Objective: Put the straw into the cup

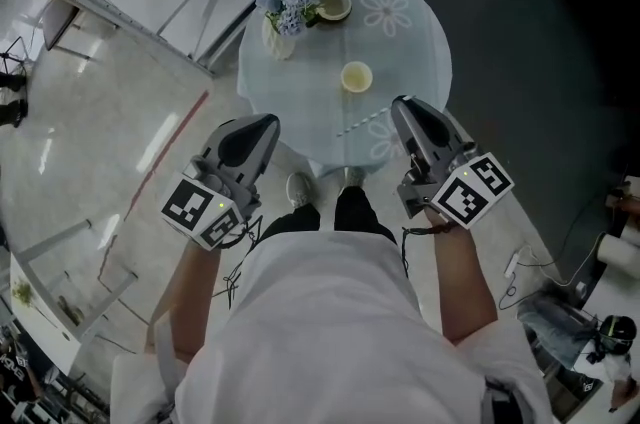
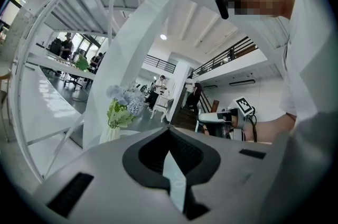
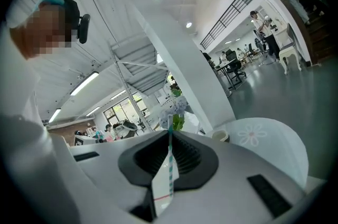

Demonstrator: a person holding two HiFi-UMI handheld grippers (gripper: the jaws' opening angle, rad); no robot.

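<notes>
Right gripper view shows the straw (image 3: pixel 169 165) only through the slit of the closed, empty right gripper (image 3: pixel 170 136). The straw lies slantwise on the table (image 1: pixel 420 52). The left gripper (image 2: pixel 169 130) is also closed.

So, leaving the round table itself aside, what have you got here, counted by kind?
cups: 2
straw: 1
vase of flowers: 1
grippers: 2
Total: 6
</notes>
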